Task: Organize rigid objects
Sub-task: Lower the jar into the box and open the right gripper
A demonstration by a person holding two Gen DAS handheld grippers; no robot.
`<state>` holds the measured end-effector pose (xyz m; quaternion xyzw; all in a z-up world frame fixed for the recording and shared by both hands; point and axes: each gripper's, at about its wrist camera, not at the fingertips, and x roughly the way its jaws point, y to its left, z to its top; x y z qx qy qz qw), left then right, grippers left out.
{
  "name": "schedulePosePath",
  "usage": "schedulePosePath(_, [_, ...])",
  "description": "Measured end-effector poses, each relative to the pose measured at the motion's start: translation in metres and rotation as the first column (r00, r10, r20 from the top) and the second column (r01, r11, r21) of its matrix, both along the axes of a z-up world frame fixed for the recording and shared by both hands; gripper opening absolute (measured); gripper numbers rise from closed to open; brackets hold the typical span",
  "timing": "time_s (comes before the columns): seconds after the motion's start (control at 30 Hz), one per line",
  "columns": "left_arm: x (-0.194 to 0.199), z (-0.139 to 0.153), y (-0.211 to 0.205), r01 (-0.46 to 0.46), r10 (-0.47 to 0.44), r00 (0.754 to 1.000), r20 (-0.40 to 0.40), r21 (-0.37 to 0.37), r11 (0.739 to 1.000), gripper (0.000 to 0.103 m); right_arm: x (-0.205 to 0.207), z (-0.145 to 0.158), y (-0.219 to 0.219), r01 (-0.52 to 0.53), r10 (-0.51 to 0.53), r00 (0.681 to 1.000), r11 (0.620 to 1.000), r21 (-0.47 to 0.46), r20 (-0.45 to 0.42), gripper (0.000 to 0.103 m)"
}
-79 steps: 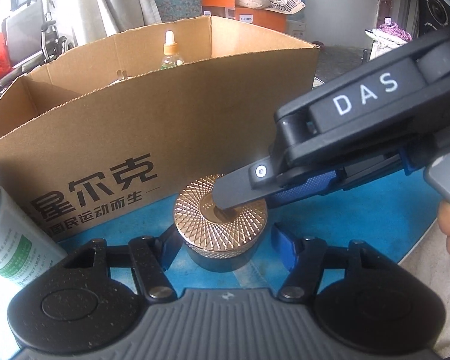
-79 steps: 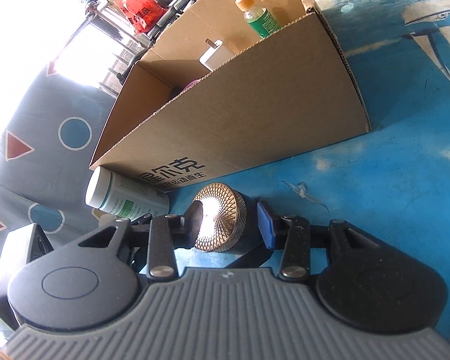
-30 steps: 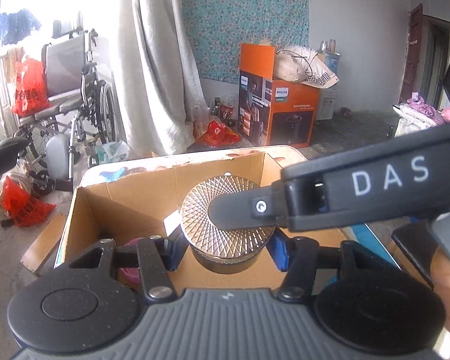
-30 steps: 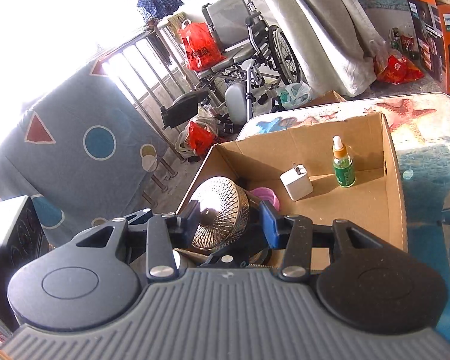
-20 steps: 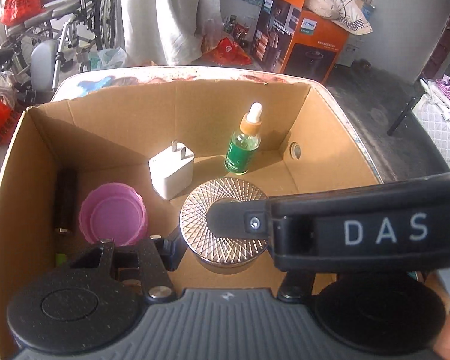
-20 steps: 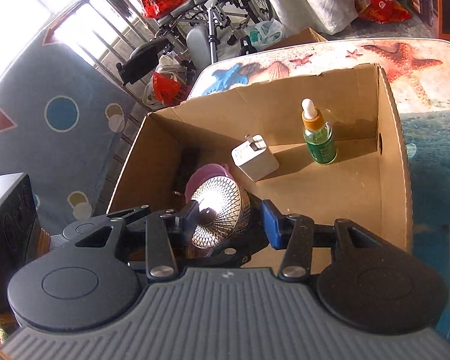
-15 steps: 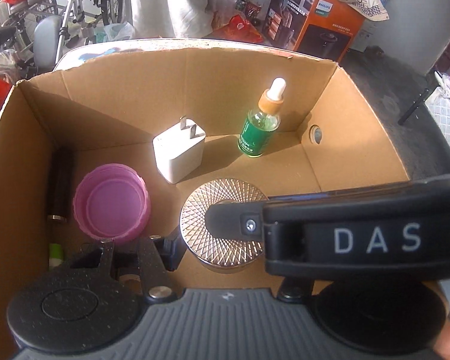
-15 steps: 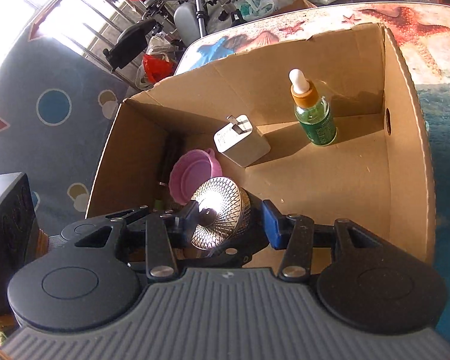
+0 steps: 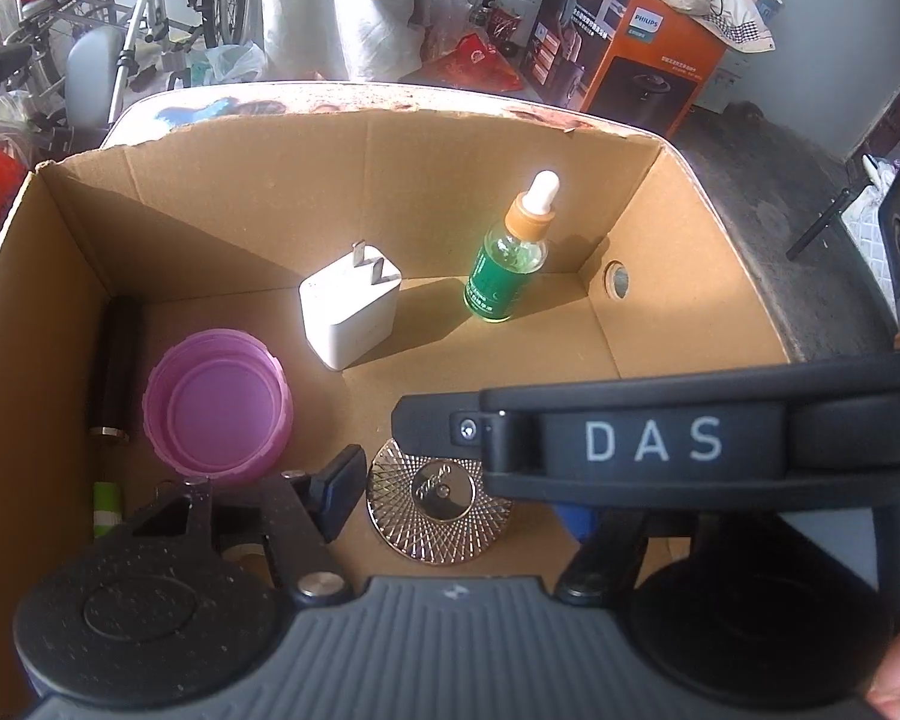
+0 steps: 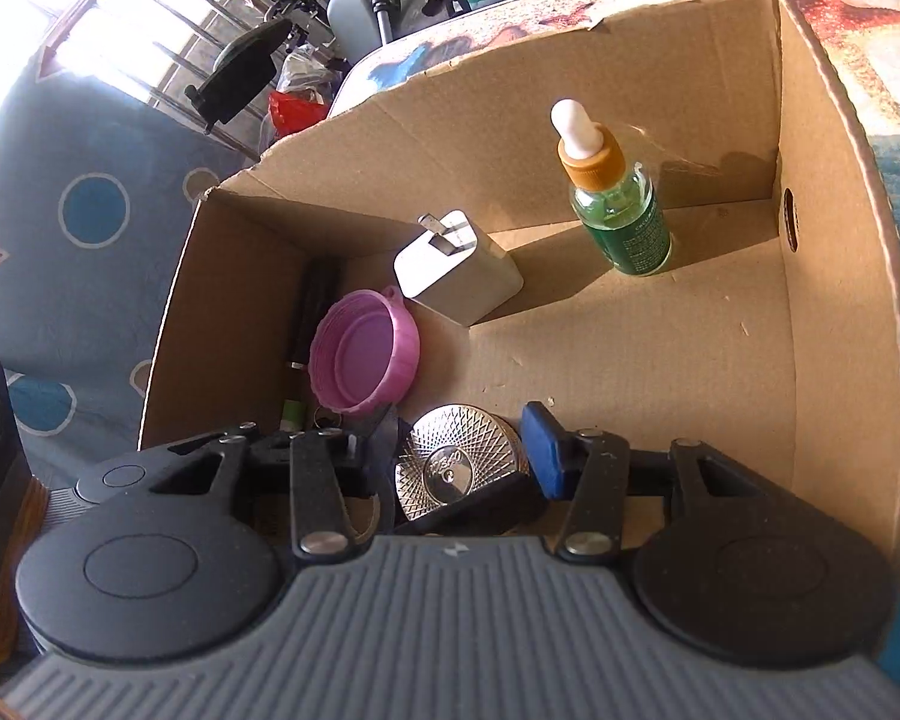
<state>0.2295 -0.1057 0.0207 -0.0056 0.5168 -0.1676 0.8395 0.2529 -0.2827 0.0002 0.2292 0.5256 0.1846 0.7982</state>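
A round jar [image 9: 440, 509] with a gold metal lid, cut in a fine diamond lattice around a smooth centre disc, sits on the floor of an open cardboard box [image 9: 678, 276], near its front wall. The left gripper [image 9: 456, 495] straddles it: its jaws are opening, and the blue rubber pads stand clear of the jar's sides with the jar between them. The right gripper [image 10: 461, 443] also brackets the jar; in its own view the blue pad on the right lies close against the lid's edge, but whether the pads press on it I cannot tell. In the left view that gripper's black finger, lettered DAS, reaches in from the right over the lid.

Left of the jar lies a purple plastic cap [image 9: 217, 402], round and ribbed, hollow side up. Beyond it along the left wall lies a dark slim cylinder [image 9: 117, 366]. Farther back stands a white boxy wall charger [image 9: 349, 315], prongs up, and right of it an upright green glass dropper bottle [image 9: 507, 264] with an orange collar and white bulb. The box is plain corrugated brown board with a round hole in its right wall
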Motion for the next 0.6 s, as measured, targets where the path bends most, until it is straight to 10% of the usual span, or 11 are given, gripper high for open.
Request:
schedulePosePath(0.33, [-0.085,0.060,0.001,0.065,-0.060,0.966,0.253,-0.012,0.998,0.086,-0.109,0.074,-0.043,0.119,-0.162,0.927,0.982,0.144,0.339,0.055])
schedulePosePath(0.6, [-0.157,0.078,0.017,0.121,-0.091,0.936,0.339,-0.068,0.990,0.092,-0.205,0.091,-0.051,0.141,-0.218,0.875,0.969,0.202,0.432,0.065])
